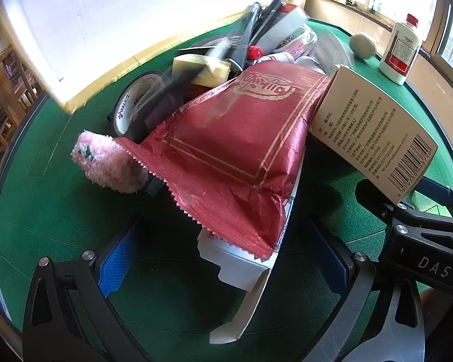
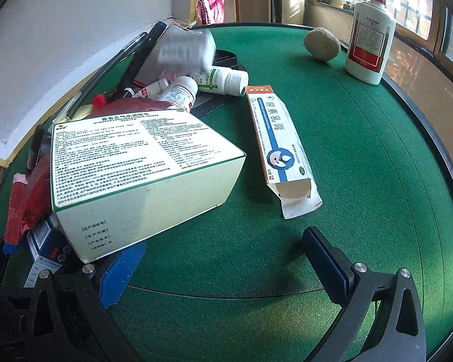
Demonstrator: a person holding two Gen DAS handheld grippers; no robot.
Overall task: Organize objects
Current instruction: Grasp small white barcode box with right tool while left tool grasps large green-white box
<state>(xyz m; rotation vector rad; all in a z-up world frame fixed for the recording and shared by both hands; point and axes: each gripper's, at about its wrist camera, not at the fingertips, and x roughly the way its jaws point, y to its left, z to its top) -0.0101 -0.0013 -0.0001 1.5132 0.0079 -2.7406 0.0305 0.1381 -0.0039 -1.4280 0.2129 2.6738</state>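
Observation:
A heap of objects lies on the green felt table (image 1: 45, 211). On top is a red foil packet (image 1: 235, 138), resting on a white carton (image 1: 241, 268) with an open flap. My left gripper (image 1: 223, 259) is open, its blue pads either side of that carton without touching it. A large cream medicine box (image 2: 142, 166) leans on the heap, its low corner over the left finger of my open right gripper (image 2: 223, 259). Nothing sits between the right pads. An open-ended ointment carton (image 2: 281, 147) lies just ahead of them.
A pink fuzzy thing (image 1: 111, 163), a tape roll (image 1: 136, 102), a yellow block (image 1: 202, 66), pens (image 1: 256, 21) and white pill bottles (image 2: 223, 81) crowd the heap. A beige lump (image 2: 321, 43) and a red-capped white bottle (image 2: 370, 36) stand at the far right edge. A wall runs along the left.

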